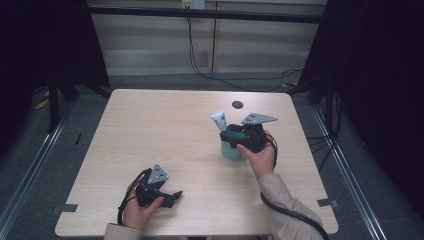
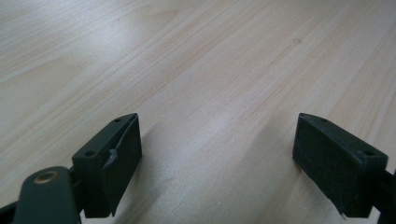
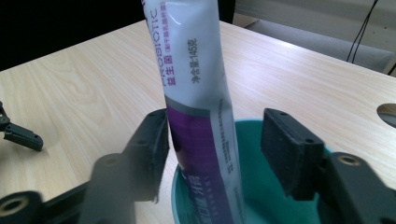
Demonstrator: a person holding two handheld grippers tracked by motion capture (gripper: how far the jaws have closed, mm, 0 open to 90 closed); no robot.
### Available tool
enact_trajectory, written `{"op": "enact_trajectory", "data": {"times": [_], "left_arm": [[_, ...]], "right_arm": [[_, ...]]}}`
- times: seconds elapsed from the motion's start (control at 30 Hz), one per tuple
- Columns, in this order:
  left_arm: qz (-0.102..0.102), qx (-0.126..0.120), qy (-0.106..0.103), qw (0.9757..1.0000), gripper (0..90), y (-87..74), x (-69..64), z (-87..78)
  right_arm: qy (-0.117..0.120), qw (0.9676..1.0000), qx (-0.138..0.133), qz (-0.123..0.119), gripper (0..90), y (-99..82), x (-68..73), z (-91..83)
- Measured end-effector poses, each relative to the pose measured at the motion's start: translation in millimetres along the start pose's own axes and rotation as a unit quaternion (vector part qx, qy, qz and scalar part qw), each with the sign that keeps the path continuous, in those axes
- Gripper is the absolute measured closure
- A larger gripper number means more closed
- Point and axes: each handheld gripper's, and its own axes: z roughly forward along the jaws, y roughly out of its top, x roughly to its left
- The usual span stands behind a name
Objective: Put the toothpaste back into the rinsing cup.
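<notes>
A white and purple toothpaste tube (image 1: 218, 120) (image 3: 196, 93) stands tilted in a teal cup (image 1: 231, 151) (image 3: 254, 186) right of the table's middle. My right gripper (image 1: 231, 135) (image 3: 215, 149) hovers over the cup's rim, open. Its jaws flank the tube: one jaw touches the tube's side and a gap separates the other from it. At the table's near left, my left gripper (image 1: 174, 196) (image 2: 217, 158) rests low over the bare wood, open with nothing between its jaws. Its tip also appears far off in the right gripper view (image 3: 21, 135).
The light wooden table (image 1: 160, 130) has a small dark round spot (image 1: 237, 104) (image 3: 387, 114) near its far edge, behind the cup. Black cables (image 1: 235, 80) trail on the floor beyond the table. Dark curtains stand on both sides.
</notes>
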Motion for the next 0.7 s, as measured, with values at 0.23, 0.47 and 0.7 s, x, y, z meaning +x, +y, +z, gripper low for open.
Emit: {"op": "enact_trajectory", "data": {"times": [0.23,0.47,0.7], "left_arm": [[0.000,0.000,0.000,1.0000,15.3,0.0,0.0,0.0],[0.000,0.000,0.000,1.0000,15.3,0.0,0.0,0.0],[0.000,0.000,0.000,1.0000,15.3,0.0,0.0,0.0]], "right_arm": [[-0.006,1.0000,0.007,0.002,30.9,-0.5,-0.8,-3.5],[-0.008,0.9999,0.013,0.004,21.3,-1.5,-0.4,-5.9],[0.002,0.9998,0.018,0.002,17.4,-0.3,4.8,-10.1]]}}
